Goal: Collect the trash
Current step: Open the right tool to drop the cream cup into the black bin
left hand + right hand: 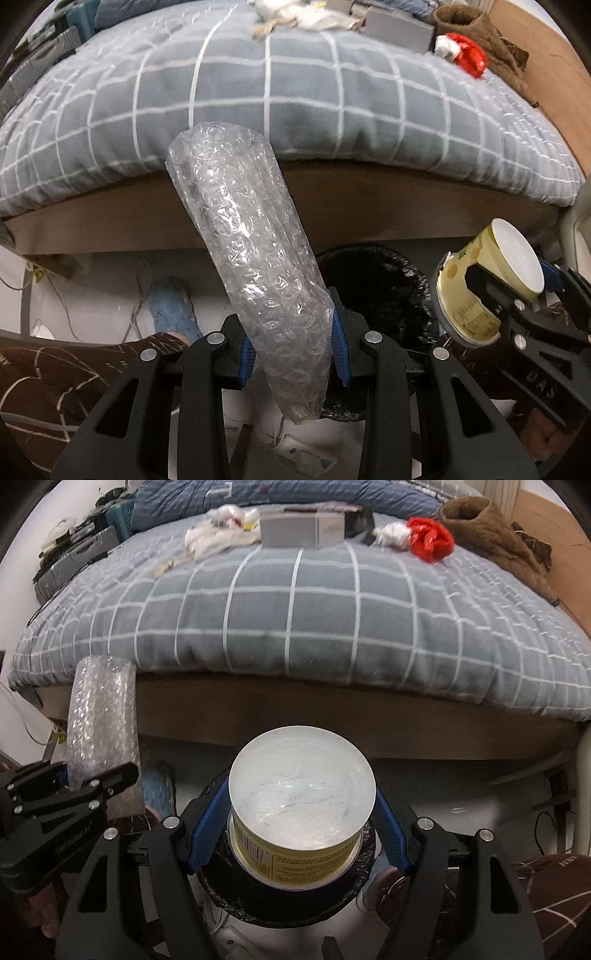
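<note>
The left gripper (291,354) pinches a roll of bubble wrap (251,258) near its lower end, so the long part sticks up in front of the bed (295,110). The right gripper (301,834) squeezes a yellow cup (301,812) by its sides, mouth toward the camera. Both are held just above the black-lined bin (376,284) in front of the bed, probably to drop them in. More trash, like the red wrapper (430,539), lies on the bed.

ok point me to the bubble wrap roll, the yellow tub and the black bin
bubble wrap roll (255,258), left wrist view, middle of the roll
yellow tub (301,864), right wrist view, labelled side wall
black bin (376,284), left wrist view, liner inside
</note>
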Demonstrator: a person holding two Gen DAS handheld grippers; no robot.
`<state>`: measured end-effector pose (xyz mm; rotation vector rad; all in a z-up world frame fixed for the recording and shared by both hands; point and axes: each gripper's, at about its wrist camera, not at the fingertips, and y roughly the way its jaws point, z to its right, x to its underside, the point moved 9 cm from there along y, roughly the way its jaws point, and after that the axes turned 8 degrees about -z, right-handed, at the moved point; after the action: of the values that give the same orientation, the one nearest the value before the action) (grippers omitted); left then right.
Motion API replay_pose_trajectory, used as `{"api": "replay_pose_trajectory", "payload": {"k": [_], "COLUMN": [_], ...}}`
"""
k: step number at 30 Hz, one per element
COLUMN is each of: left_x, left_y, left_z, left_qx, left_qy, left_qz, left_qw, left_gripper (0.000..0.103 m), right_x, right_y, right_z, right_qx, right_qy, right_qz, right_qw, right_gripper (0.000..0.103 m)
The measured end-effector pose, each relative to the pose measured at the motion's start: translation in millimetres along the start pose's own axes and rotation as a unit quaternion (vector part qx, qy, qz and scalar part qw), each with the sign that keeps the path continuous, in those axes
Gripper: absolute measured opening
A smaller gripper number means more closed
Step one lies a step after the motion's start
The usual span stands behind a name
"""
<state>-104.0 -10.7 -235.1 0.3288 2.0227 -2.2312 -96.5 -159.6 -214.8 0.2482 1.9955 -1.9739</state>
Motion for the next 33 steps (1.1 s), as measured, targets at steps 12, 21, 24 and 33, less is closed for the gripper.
{"api": "replay_pose_trajectory", "payload": {"k": [12,21,24,33], "left_x": [16,24,26,28], "left_y": [29,52,57,63], "left_z": [-14,-21,-25,-27], "left_qx": [-0.005,-0.019,-0.02,-0.025], "left_qy": [-0.01,-0.016,-0.02,-0.027], "left_qz": [-0.034,-0.049,-0.054,-0.06], "left_qw": [0.9994,0.9985,0.9981,0.9975], "left_gripper": [0.033,0.033,0.033,0.033], "right_x": [15,22,27,34], "right_y": [39,65,73,88], "right_z": [-13,-18,-13,-9], "right_qx": [-0.015,-0.01,-0.008,-0.006], "right_qy": [-0.012,-0.018,-0.013,-0.009], "right_qz": [-0.049,-0.076,-0.091,-0.099], "right_qw": [0.999,0.997,0.996,0.995], "right_gripper": [0.069,0.069,0.069,0.07]}}
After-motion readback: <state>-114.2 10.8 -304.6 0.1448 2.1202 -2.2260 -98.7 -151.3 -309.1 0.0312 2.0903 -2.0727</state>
